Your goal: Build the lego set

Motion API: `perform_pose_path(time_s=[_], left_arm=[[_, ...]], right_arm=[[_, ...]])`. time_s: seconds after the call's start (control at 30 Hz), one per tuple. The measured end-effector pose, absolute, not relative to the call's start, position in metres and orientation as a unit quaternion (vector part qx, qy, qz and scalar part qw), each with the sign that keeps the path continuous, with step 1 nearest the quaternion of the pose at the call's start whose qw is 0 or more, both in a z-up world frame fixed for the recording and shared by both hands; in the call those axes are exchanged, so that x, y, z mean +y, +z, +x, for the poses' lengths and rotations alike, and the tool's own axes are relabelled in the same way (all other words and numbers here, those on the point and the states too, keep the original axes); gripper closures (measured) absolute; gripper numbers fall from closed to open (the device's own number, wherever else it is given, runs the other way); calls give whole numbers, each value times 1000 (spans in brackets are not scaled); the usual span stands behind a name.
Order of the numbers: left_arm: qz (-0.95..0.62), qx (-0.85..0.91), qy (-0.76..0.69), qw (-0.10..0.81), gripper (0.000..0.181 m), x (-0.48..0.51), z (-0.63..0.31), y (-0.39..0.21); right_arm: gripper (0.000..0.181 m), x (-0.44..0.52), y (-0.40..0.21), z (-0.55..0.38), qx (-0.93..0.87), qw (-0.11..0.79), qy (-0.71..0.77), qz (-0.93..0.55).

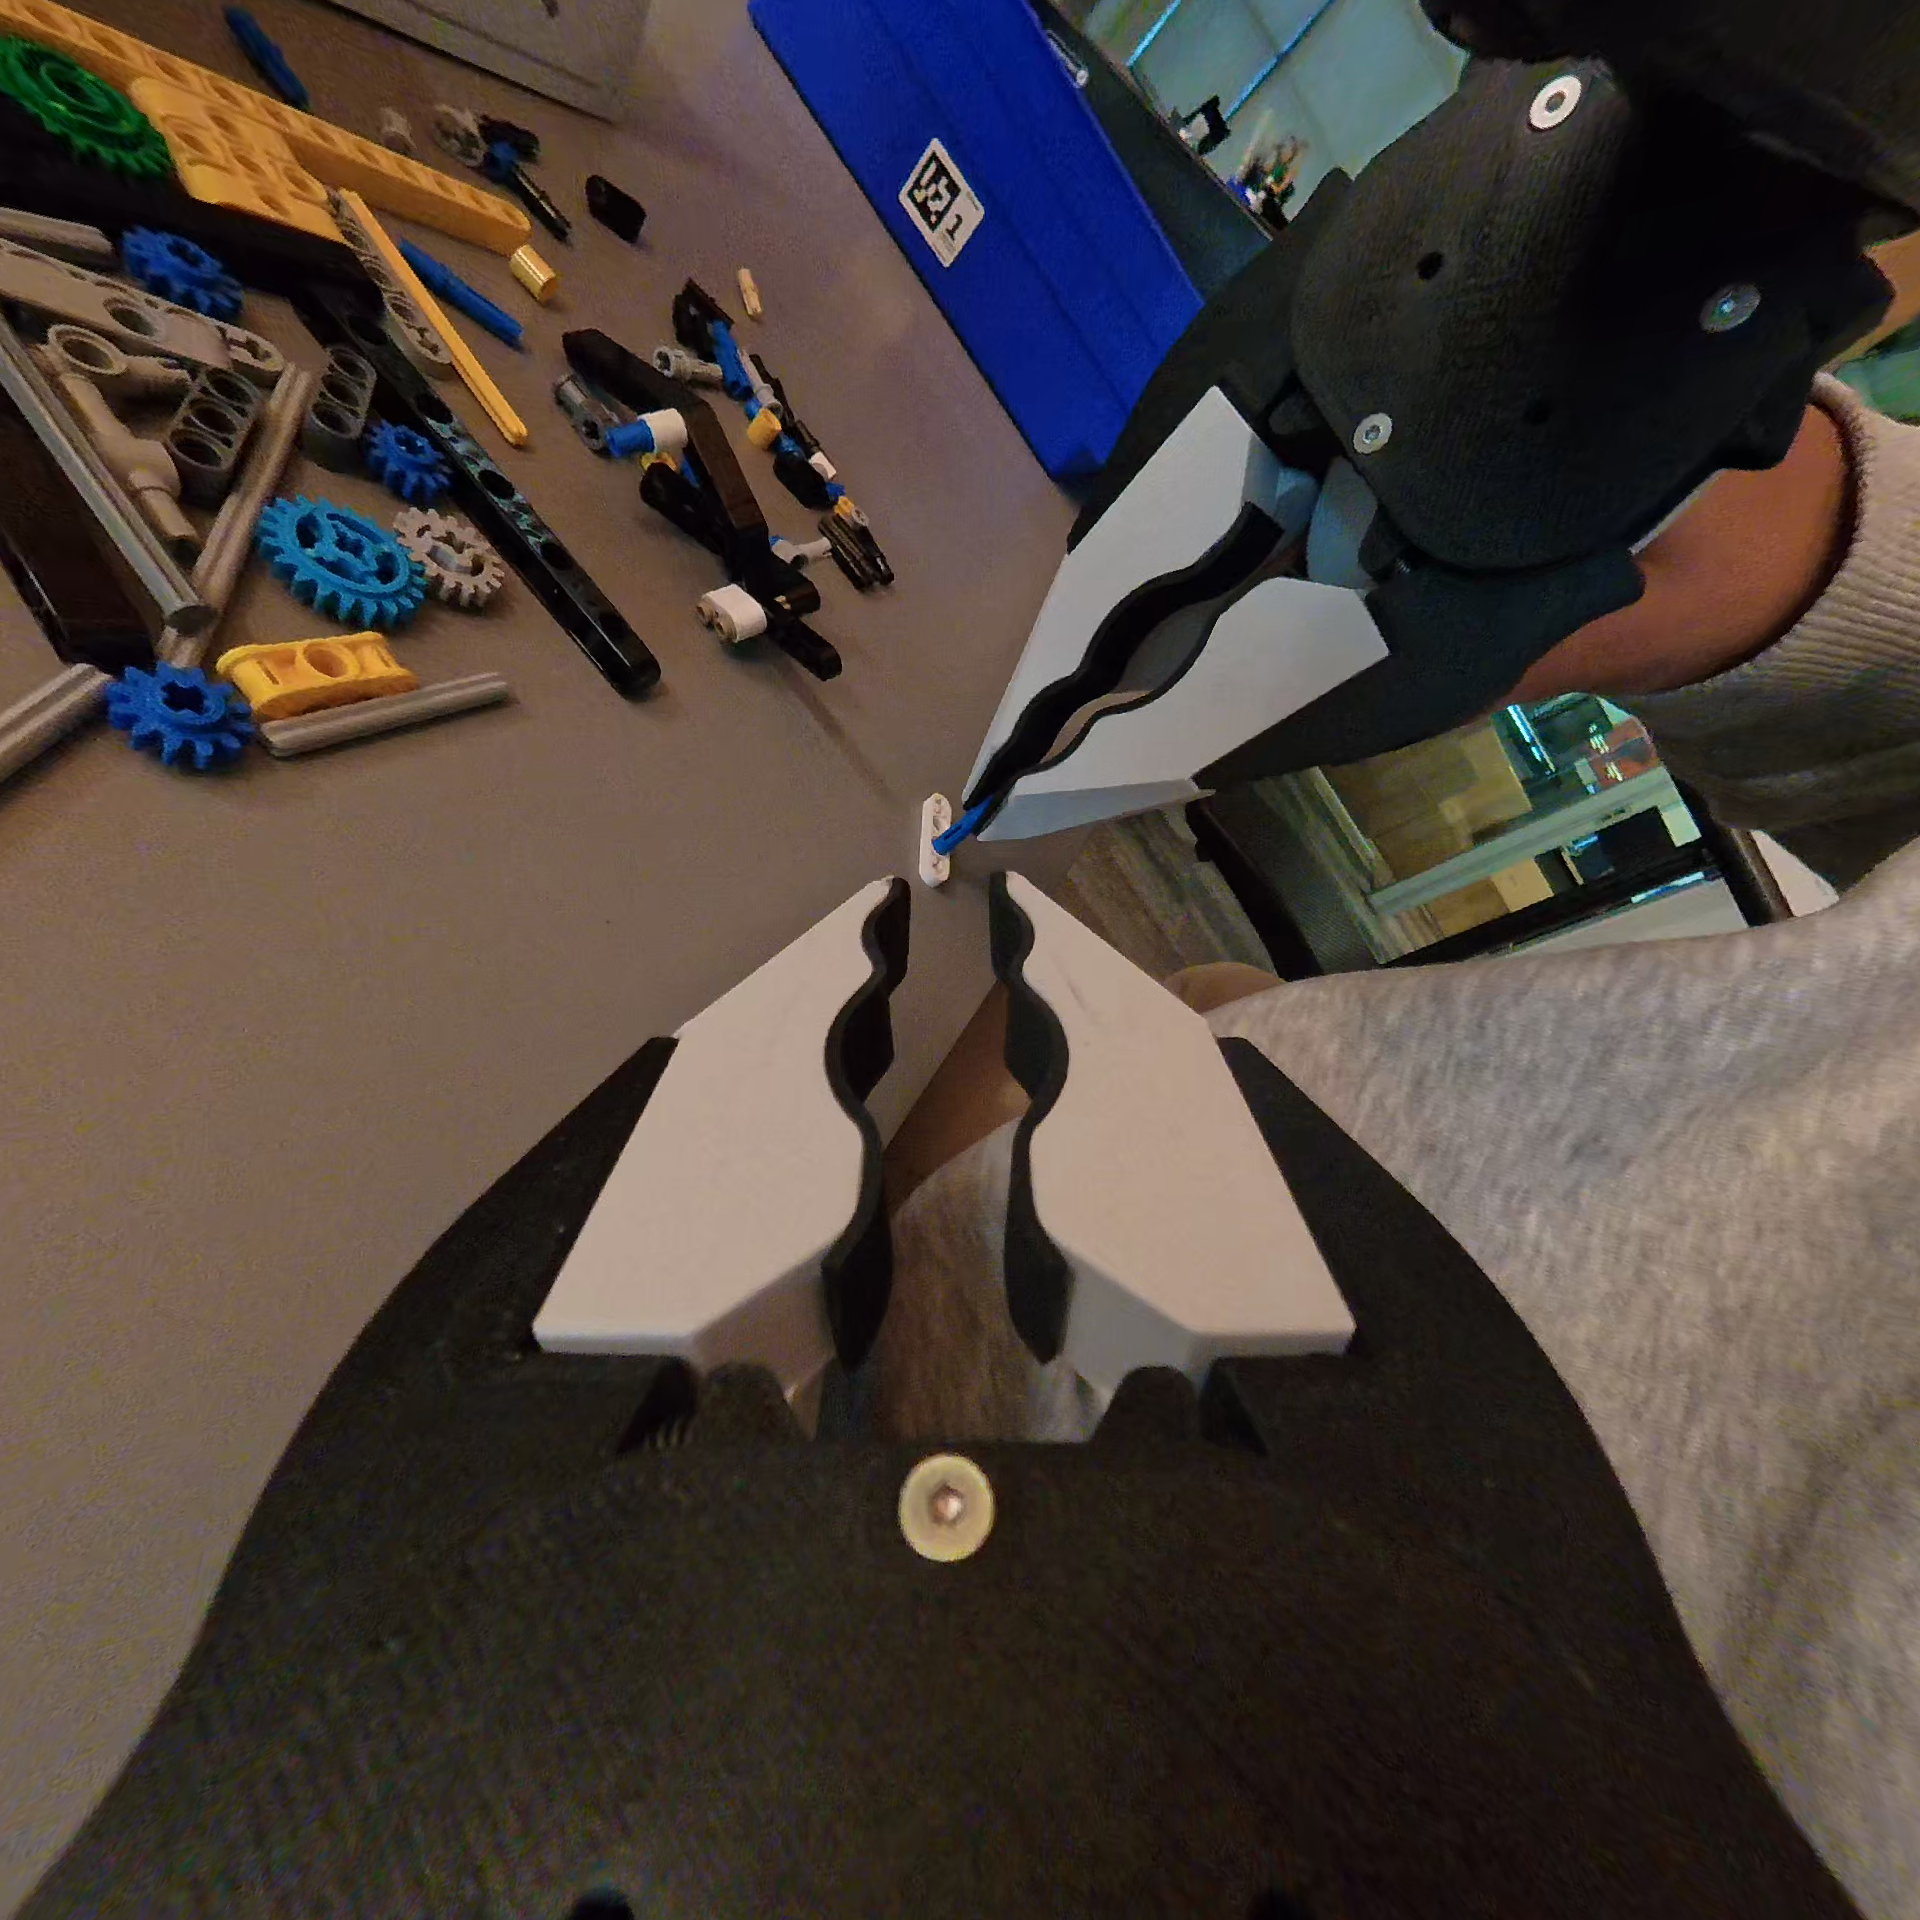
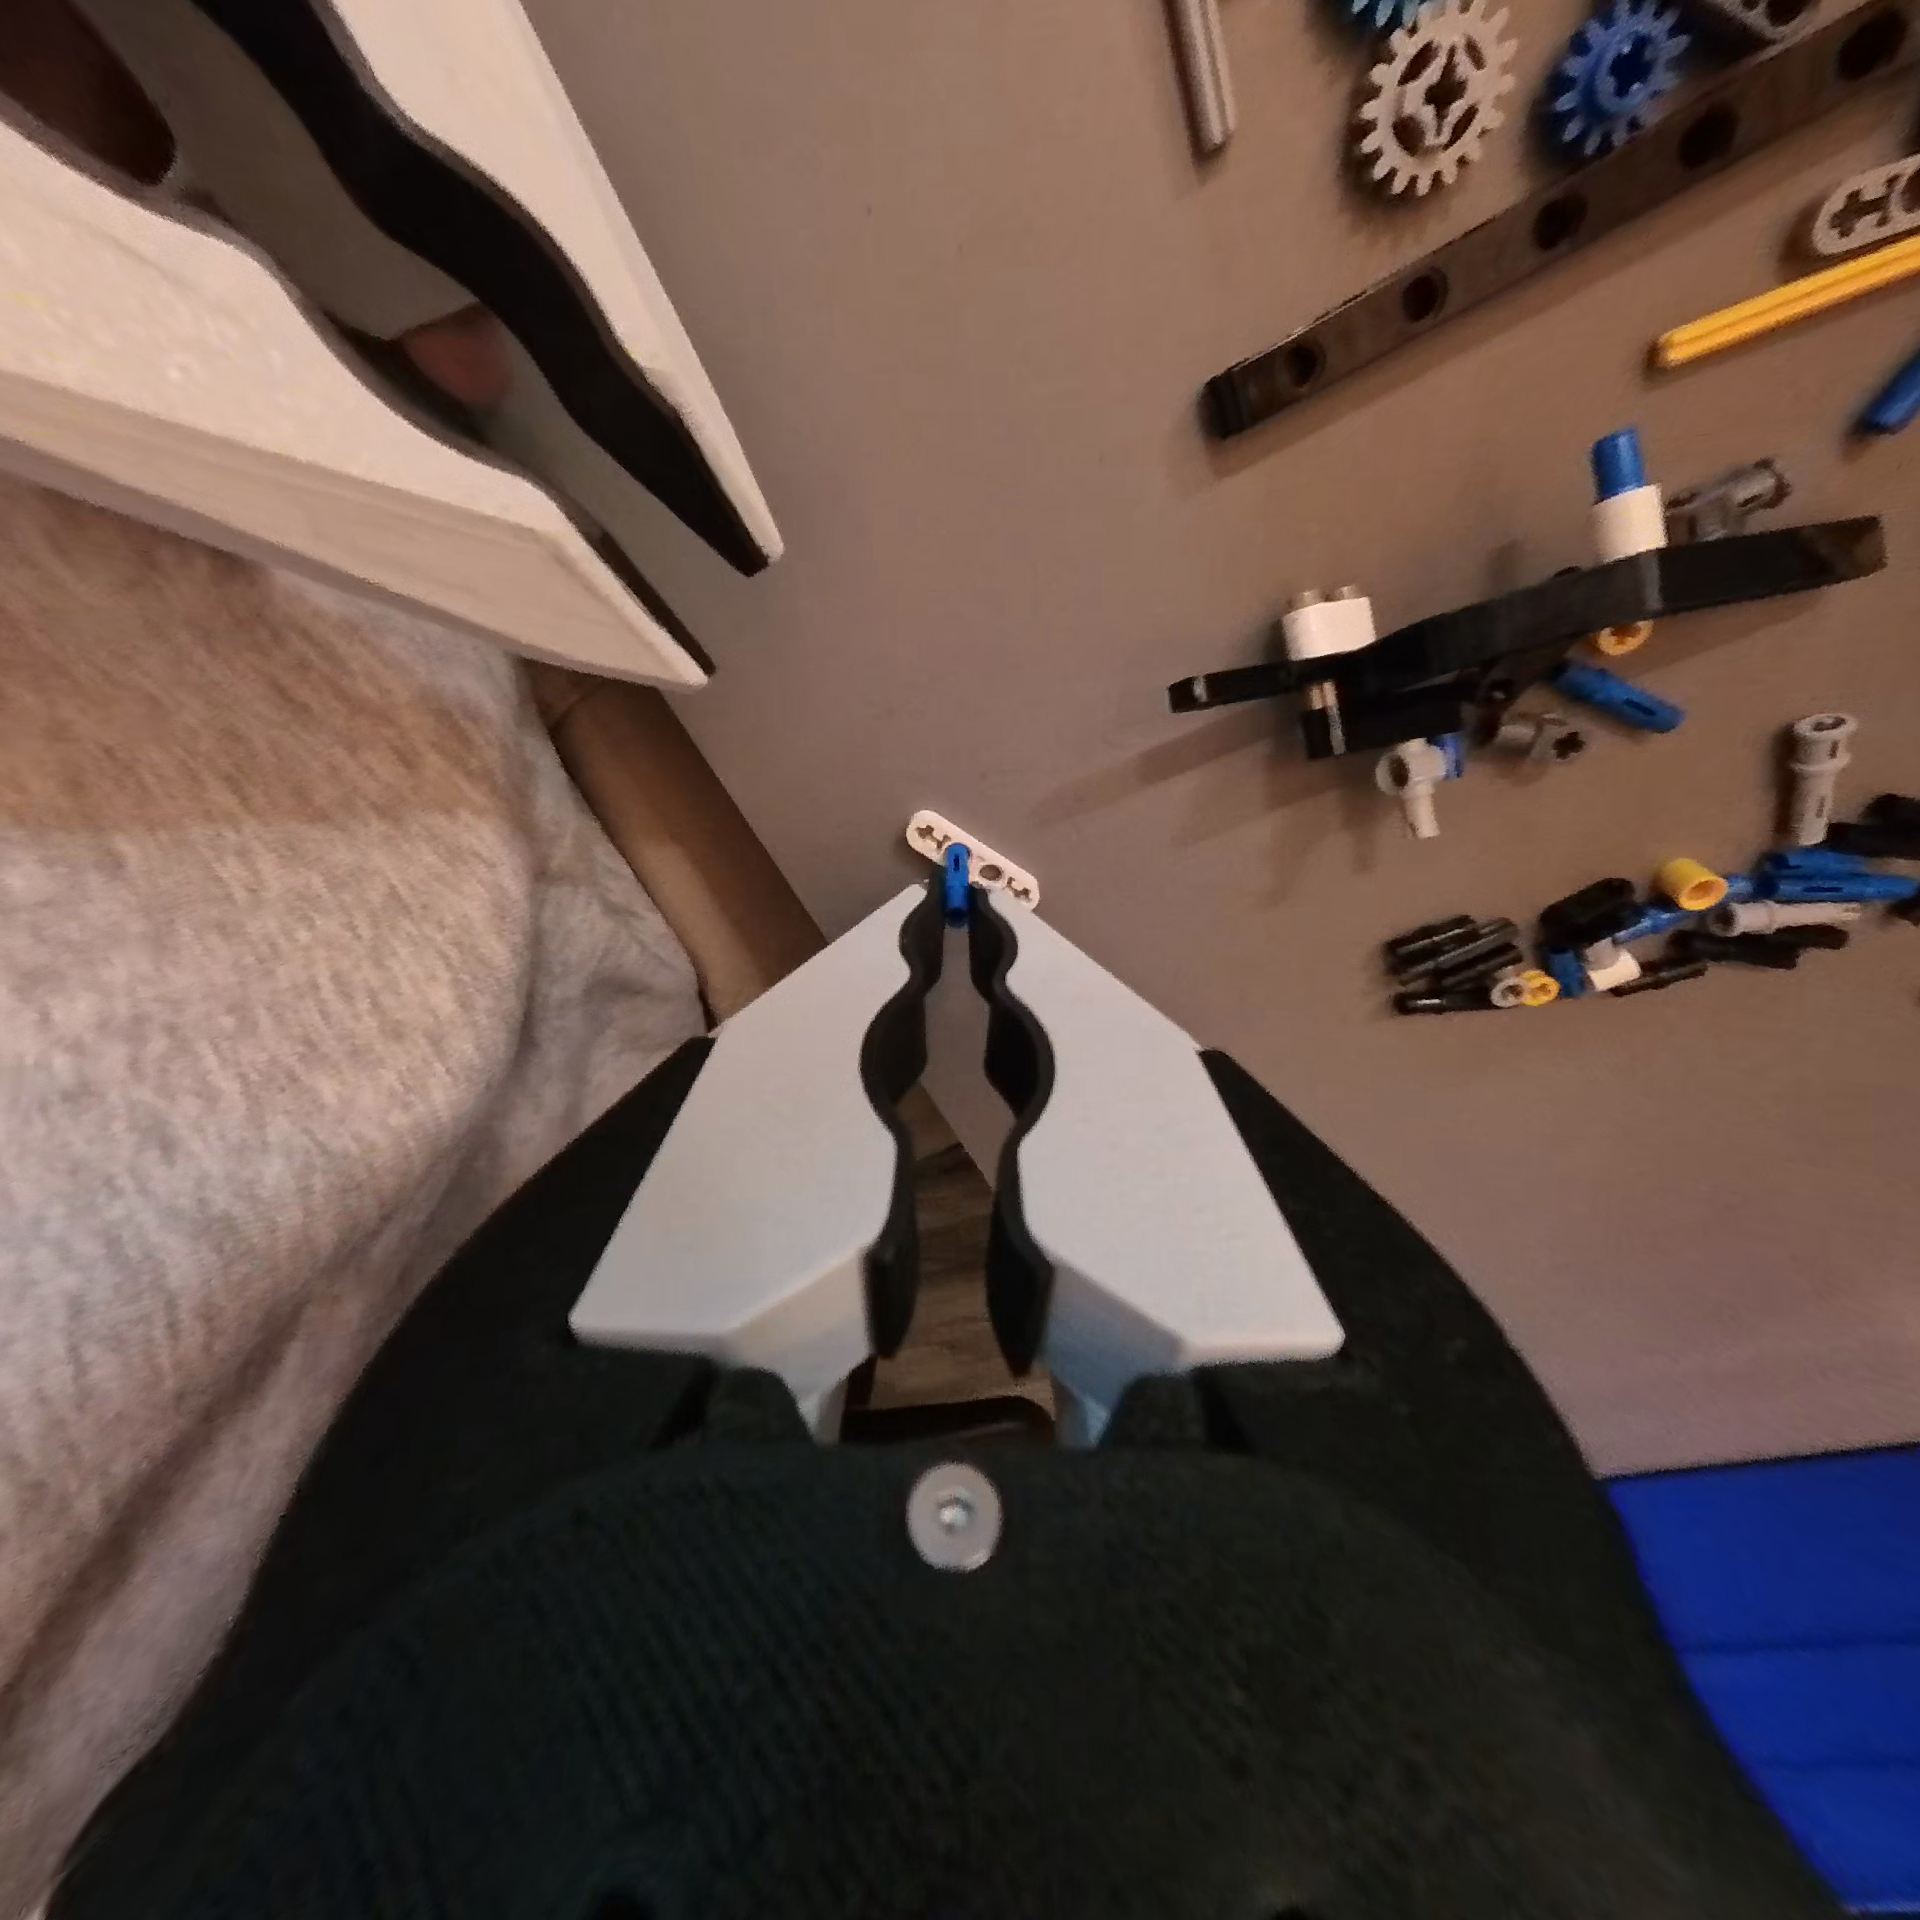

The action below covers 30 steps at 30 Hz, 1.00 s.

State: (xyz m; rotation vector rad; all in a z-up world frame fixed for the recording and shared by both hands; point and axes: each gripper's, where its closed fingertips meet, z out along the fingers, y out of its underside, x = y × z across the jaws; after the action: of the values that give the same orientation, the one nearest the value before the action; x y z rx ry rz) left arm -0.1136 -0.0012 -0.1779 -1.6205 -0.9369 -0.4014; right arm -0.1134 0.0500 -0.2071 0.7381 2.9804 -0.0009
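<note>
Two tongs, right tongs (image 2: 956, 909) pinching ribbed blue pin (image 2: 954, 871) against flat white plate (image 2: 971, 858), left tongs (image 1: 945, 894) released.

Both grippers: black textured bodies, pale grey wedge fingers (image 1: 727, 1143) with wavy black pads (image 2: 894, 1049), one silver screw (image 2: 953, 1515) at 6 o'clock. Grey knitted sleeve (image 1: 1558, 1195) worn.
</note>
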Motion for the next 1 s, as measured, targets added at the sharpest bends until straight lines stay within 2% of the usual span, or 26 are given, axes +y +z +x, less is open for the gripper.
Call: perform_pose_path(time_s=[1.0], left_arm=[[-690,-403,-178,575,168,-3,-114,-178]], right_arm=[[179,49,-208,-114,972,47,43,226]])
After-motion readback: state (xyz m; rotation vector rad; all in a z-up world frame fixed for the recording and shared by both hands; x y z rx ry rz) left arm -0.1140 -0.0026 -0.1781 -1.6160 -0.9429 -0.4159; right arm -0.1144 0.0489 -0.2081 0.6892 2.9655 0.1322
